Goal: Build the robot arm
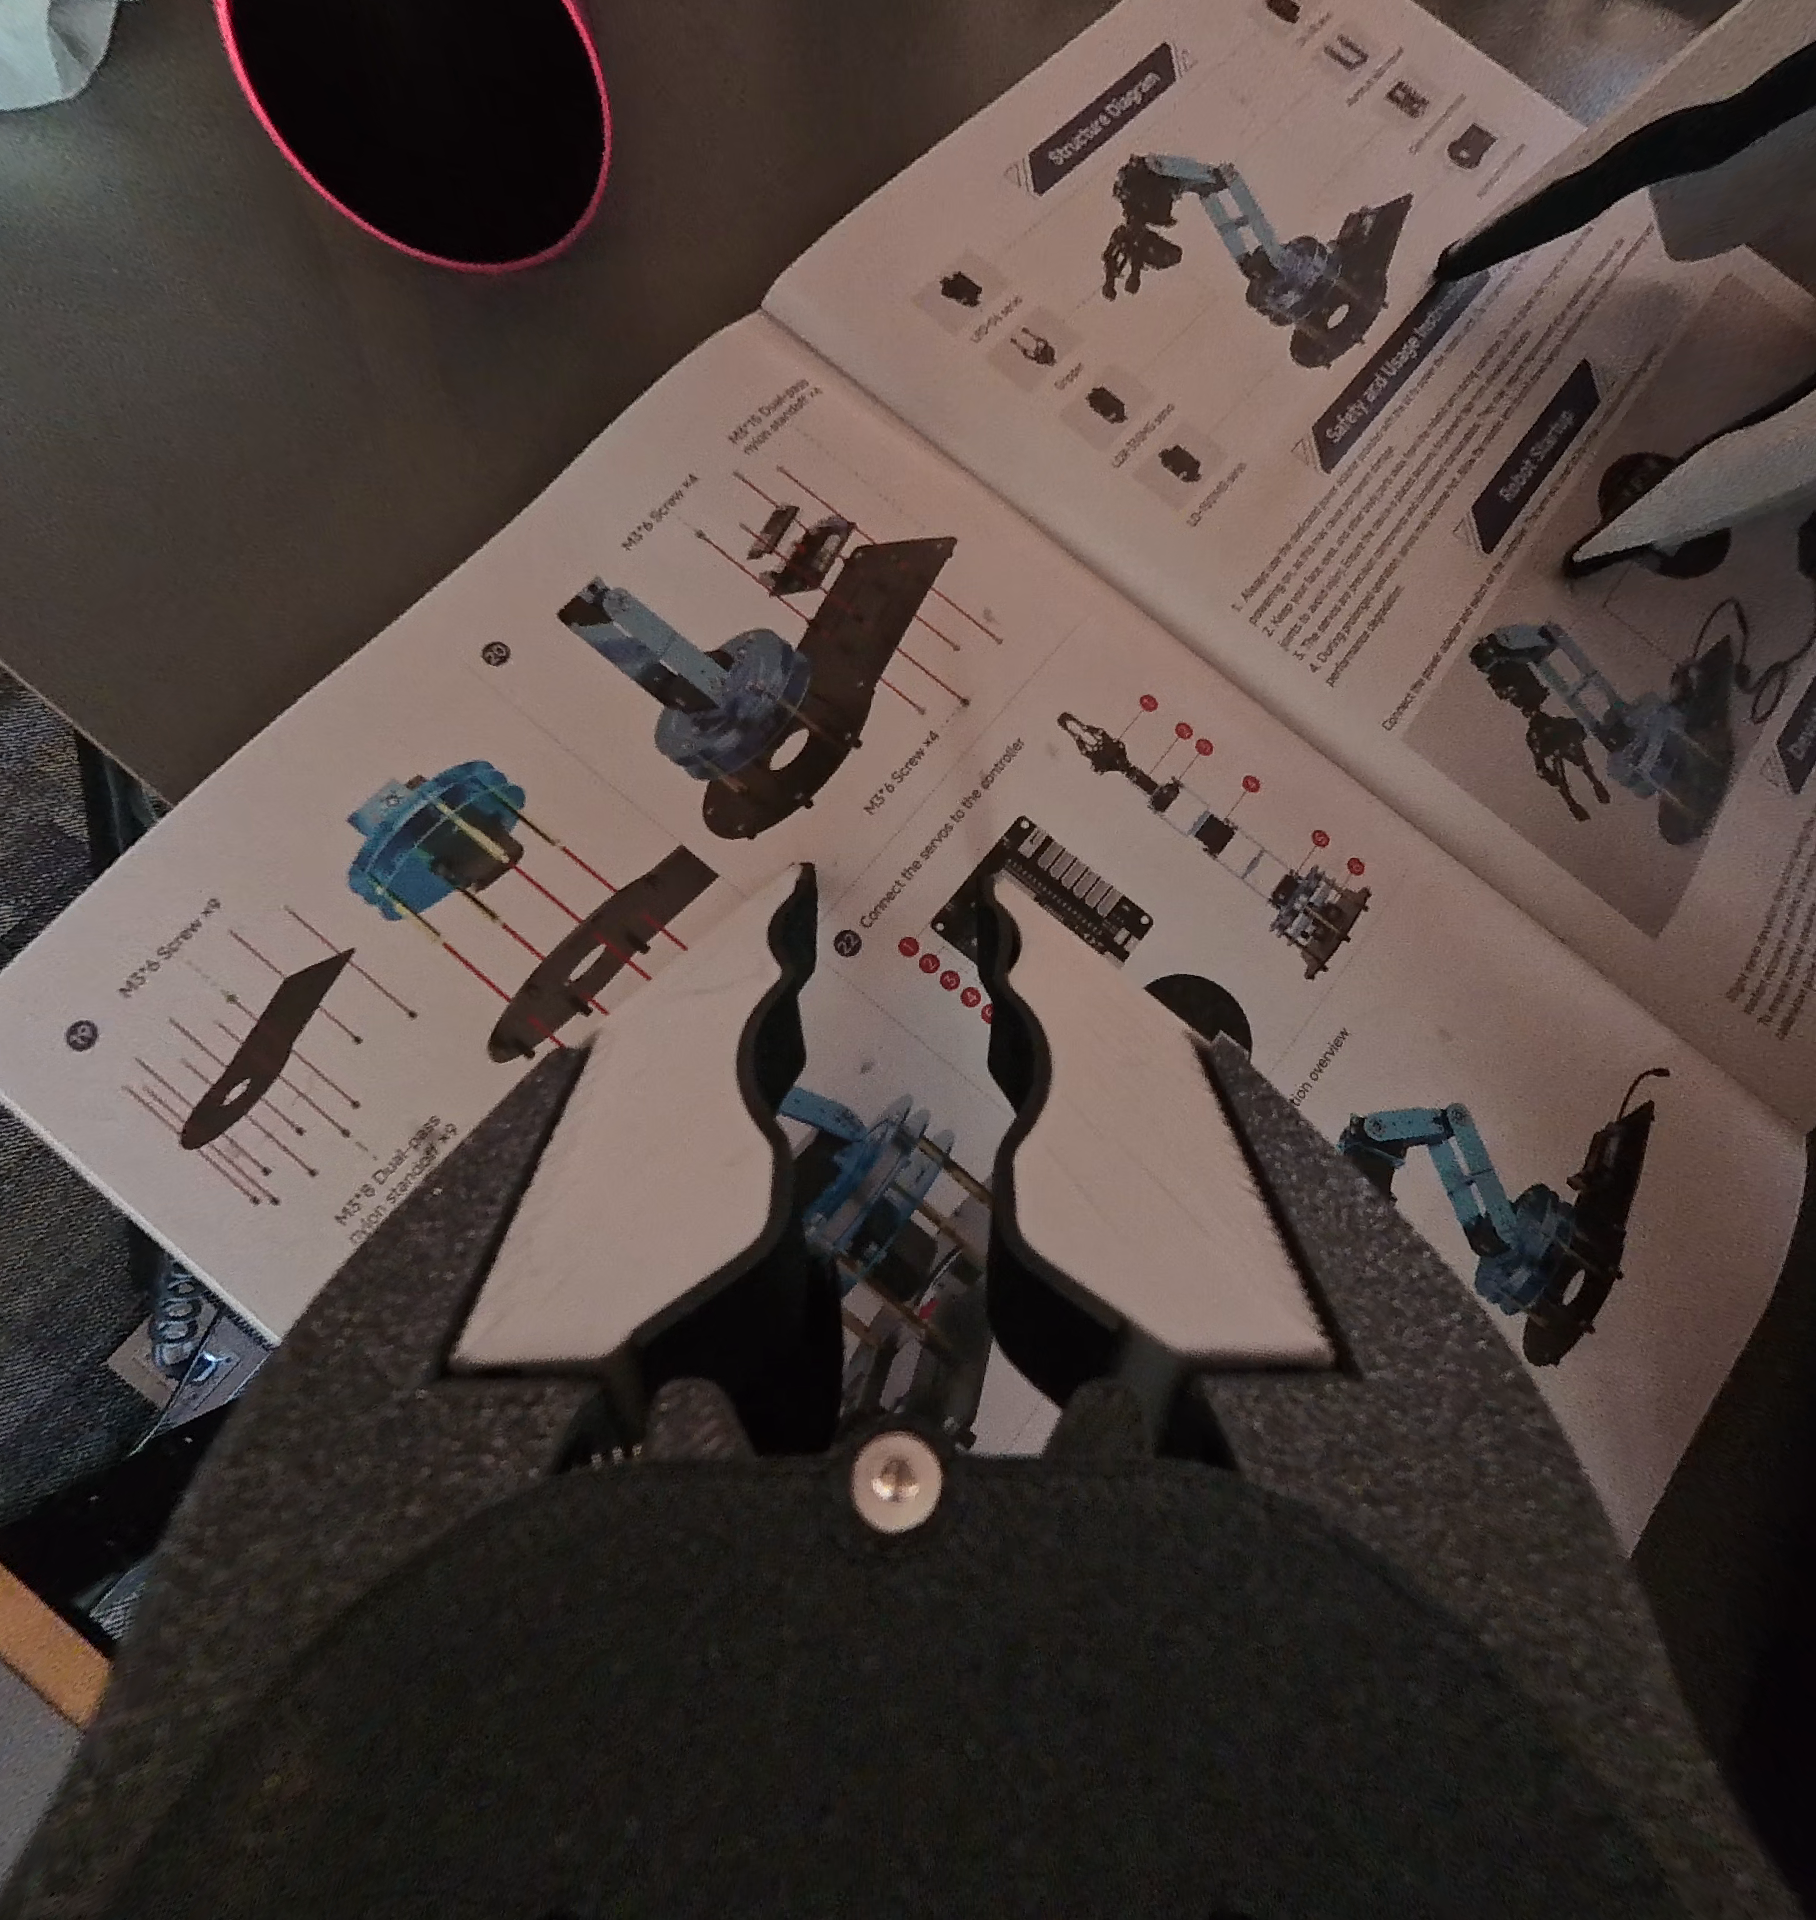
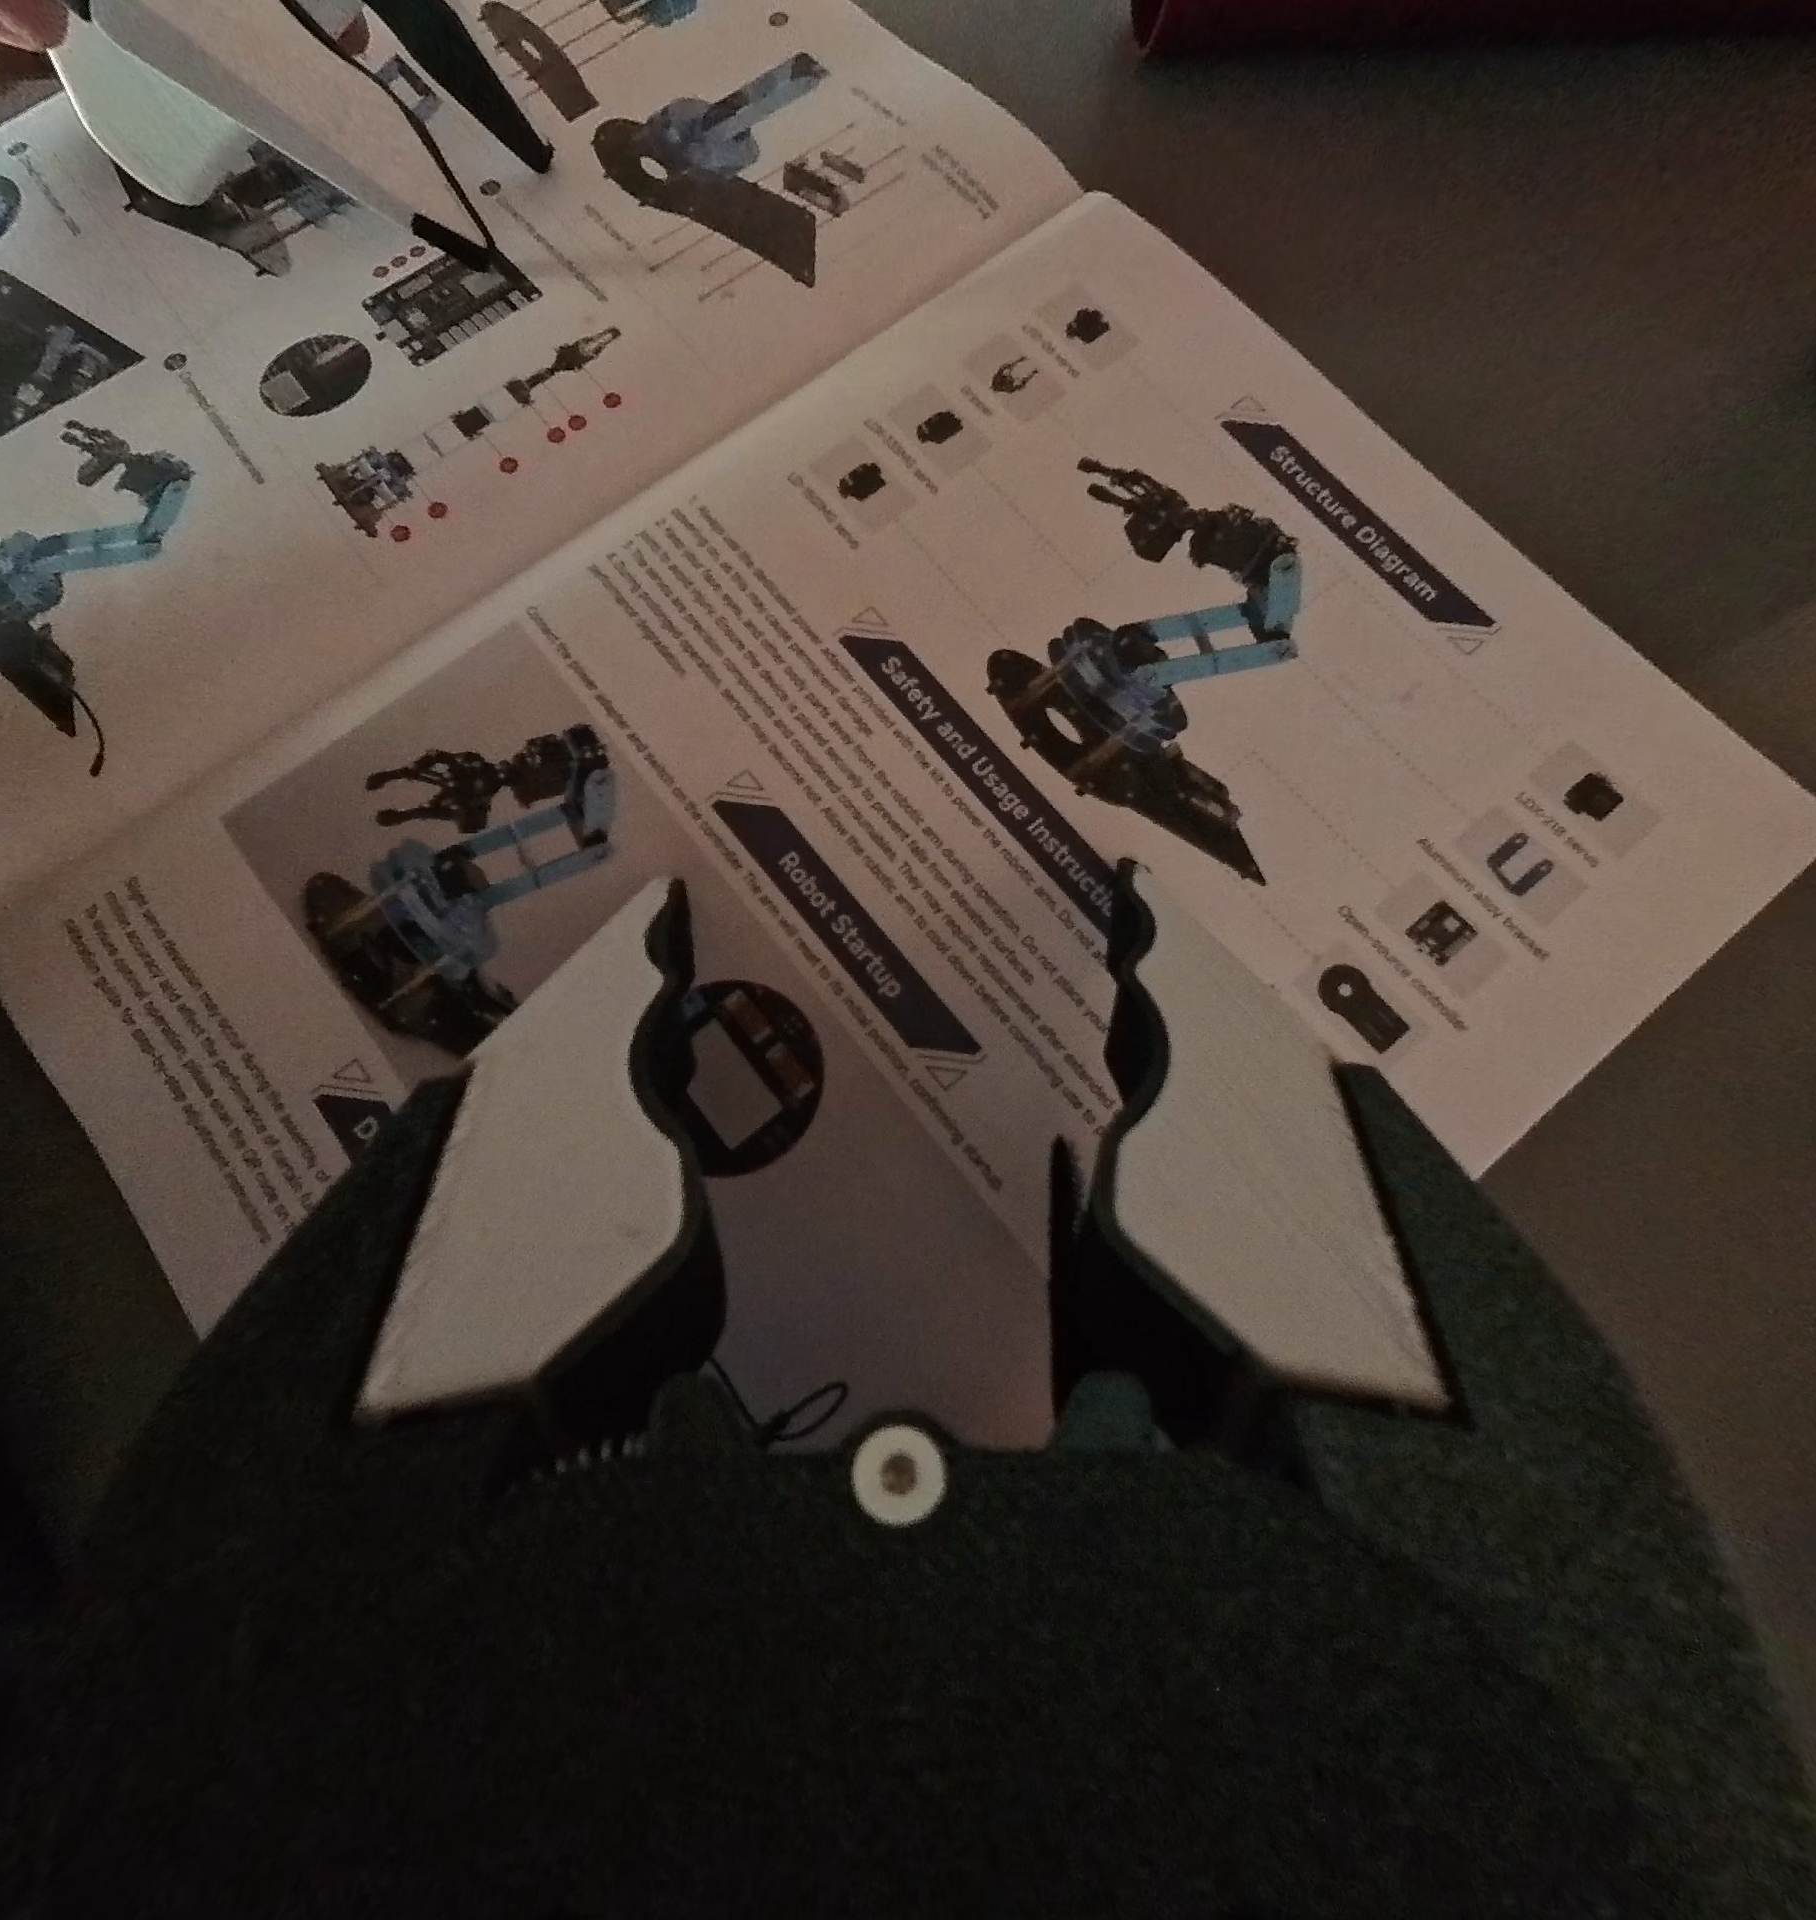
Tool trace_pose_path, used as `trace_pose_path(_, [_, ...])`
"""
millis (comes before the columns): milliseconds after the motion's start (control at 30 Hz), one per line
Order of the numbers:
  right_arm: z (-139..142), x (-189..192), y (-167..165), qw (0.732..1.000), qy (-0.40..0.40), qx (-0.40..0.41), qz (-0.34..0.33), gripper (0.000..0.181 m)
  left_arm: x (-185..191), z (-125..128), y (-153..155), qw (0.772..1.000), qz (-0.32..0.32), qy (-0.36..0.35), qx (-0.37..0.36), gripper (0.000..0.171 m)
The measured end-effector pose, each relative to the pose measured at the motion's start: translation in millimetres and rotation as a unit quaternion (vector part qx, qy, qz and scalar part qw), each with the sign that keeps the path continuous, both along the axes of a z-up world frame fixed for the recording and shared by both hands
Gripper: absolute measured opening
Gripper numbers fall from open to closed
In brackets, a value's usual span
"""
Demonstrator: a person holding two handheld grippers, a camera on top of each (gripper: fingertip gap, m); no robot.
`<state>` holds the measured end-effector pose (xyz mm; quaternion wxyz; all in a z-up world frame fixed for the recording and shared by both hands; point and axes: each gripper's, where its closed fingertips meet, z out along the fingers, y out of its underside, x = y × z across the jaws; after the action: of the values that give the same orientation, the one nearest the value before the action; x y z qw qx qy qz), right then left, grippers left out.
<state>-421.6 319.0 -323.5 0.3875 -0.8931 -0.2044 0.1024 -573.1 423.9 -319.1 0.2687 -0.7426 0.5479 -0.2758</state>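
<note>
A large unfolded instruction sheet (image 1: 530,623) with pictures of a blue robot arm lies flat on a dark table. My left gripper (image 1: 896,883) is open and empty, its fingertips over the sheet's middle panel, close to the paper. My right gripper (image 2: 901,883) is open and empty over the sheet's (image 2: 1403,727) other panel with text blocks. Each shows in the other's view: the right gripper (image 1: 1512,416) at the top right, the left gripper (image 2: 514,208) at the top left. Both have their tips down at the paper; I cannot tell if they touch it.
A round dark container with a pink rim (image 1: 416,104) stands on the table (image 1: 208,416) beyond the sheet, and shows as a red edge (image 2: 1403,31) in the right wrist view. A pale plastic bag (image 1: 10,52) lies at the far corner. Grey fabric (image 1: 21,831) lies past the table's left edge.
</note>
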Motion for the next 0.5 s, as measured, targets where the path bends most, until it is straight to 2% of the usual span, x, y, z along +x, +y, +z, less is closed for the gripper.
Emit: trace_pose_path(500, [0.5, 1.1, 0.7, 1.0, 0.002, 0.001, -0.005, 0.077, -0.4, 0.0, 0.4, 1.0, -0.009, 0.001, -0.008, 0.029])
